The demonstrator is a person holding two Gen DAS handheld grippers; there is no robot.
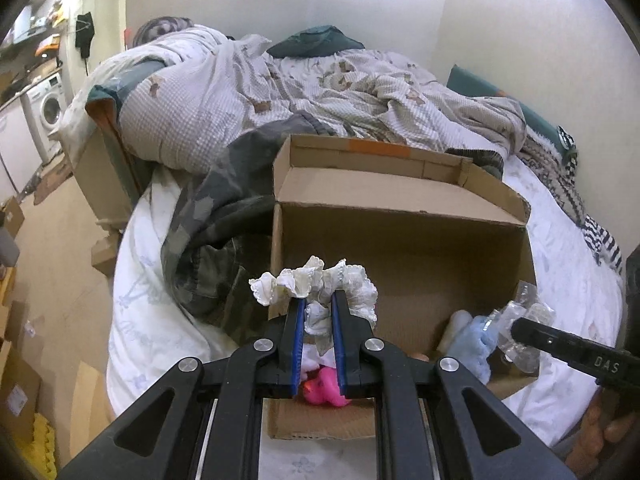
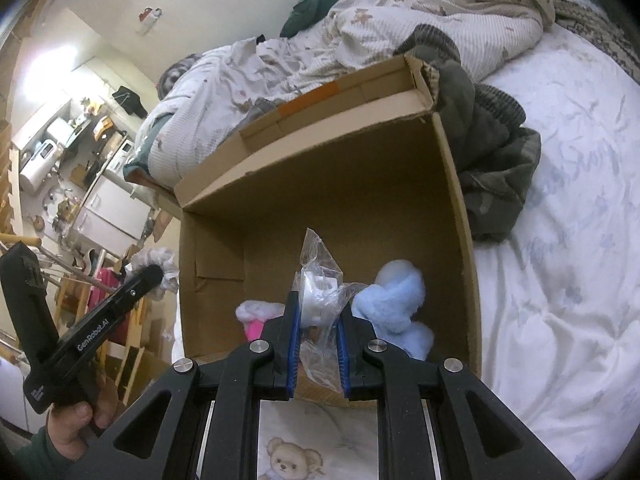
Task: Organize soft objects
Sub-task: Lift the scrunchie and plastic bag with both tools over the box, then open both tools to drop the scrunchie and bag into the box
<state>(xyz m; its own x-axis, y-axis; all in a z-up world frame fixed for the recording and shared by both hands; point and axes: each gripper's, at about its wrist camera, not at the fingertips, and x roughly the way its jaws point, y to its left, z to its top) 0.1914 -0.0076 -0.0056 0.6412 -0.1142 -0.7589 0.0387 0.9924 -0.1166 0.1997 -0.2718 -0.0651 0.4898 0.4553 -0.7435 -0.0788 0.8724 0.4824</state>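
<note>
- Left gripper (image 1: 316,306): jaws narrow, clamped on a white frilly cloth (image 1: 316,284), carried at the near left rim of the box (image 1: 400,216) so a release drops it inside.
- Right gripper (image 2: 318,314): jaws narrow, pinching a clear bag (image 2: 320,280) with something white inside, possibly a small part, hard to tell.
- Below and beyond the jaws, inside the box: blue plush (image 2: 394,300) to the right, pink toy (image 2: 252,320) to the left.
- Box open on the bed (image 2: 560,240), mouth up to collect the soft things.
</note>
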